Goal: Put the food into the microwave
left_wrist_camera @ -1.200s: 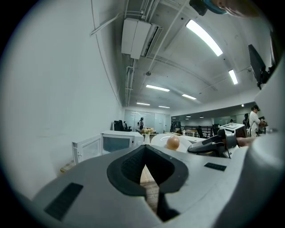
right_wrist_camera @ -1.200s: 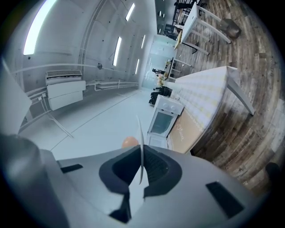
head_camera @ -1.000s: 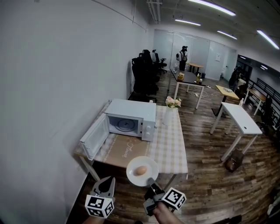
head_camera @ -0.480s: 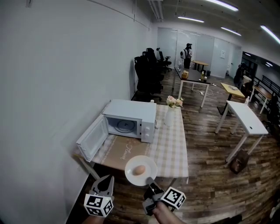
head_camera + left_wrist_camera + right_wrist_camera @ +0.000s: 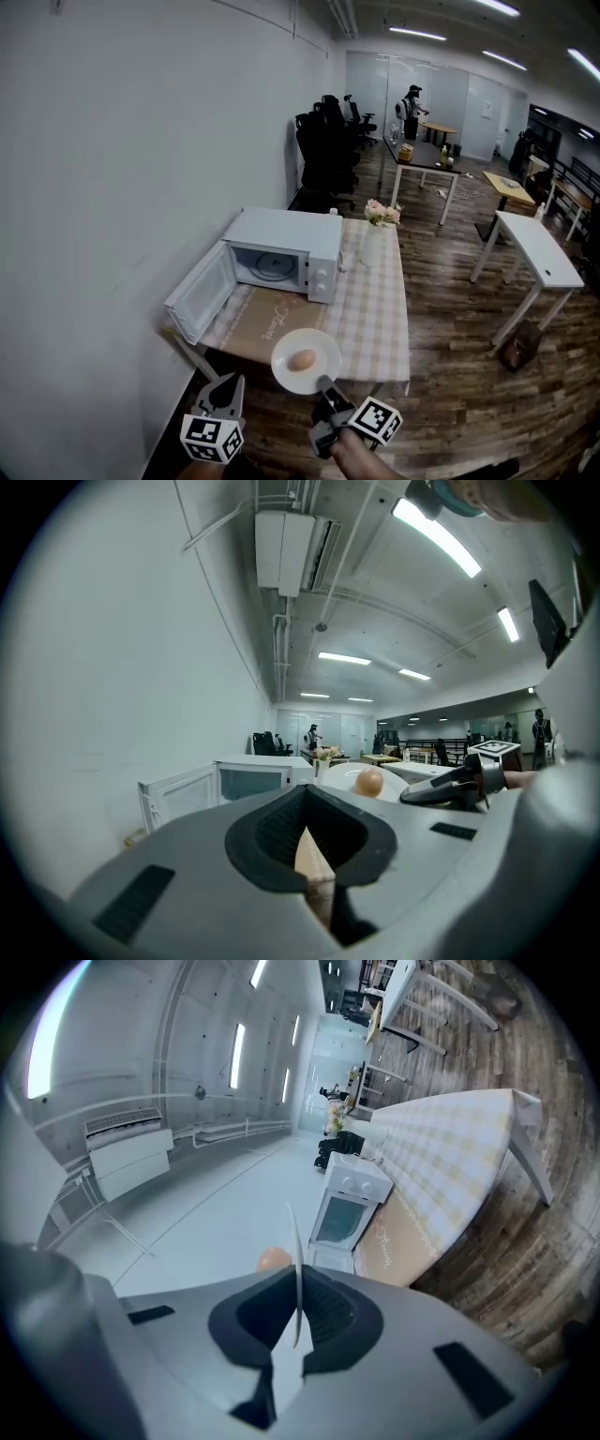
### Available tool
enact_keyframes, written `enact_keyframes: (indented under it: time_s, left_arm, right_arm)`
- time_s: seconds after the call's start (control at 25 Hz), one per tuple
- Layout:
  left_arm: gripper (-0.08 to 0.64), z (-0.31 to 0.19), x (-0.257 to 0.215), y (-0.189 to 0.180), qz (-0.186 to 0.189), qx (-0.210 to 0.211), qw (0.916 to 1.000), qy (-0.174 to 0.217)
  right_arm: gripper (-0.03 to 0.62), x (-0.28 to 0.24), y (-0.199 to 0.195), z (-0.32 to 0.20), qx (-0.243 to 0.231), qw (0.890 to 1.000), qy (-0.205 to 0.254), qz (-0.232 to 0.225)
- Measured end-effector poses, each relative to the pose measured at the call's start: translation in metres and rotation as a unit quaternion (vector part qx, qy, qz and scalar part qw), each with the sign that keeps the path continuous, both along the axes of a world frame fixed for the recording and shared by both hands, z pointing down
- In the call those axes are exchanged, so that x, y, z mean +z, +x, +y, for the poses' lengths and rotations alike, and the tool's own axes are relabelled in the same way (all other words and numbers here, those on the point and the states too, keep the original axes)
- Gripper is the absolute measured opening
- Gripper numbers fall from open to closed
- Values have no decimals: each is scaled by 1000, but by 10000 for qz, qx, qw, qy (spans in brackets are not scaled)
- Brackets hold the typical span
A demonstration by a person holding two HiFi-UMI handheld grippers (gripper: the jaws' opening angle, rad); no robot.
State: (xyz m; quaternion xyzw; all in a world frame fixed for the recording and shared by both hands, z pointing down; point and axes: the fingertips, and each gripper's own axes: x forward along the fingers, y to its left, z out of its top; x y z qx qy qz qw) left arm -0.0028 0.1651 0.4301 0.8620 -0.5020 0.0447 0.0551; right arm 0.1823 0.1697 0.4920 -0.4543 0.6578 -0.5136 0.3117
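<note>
A white microwave stands on the checked table with its door swung open to the left. My right gripper is shut on the near rim of a white plate, held level in front of the table's near edge. A tan egg-shaped piece of food lies on the plate. In the right gripper view the plate is edge-on between the jaws, the food beside it. My left gripper hangs to the left of the plate, shut on nothing. From the left gripper view I see the plate and the food.
A brown mat lies in front of the microwave. A vase of flowers stands right of the microwave. The white wall runs along the left. White desks, black chairs and a person are farther back on the wooden floor.
Both grippers and the plate have drifted slightly closer to the table's near edge. The grip on the plate and the open microwave door are unchanged.
</note>
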Motion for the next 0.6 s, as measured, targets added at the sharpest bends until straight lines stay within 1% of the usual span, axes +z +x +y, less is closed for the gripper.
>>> enact_keyframes:
  time_s: [0.28, 0.6]
  left_arm:
    - [6, -23, -1, -3, 55, 88, 9999, 4]
    - [6, -58, 1, -20, 118, 215, 9997, 27]
  right_arm:
    - [17, -7, -9, -24, 49, 10000, 26, -29]
    - [17, -9, -24, -57, 164, 9998, 62, 29]
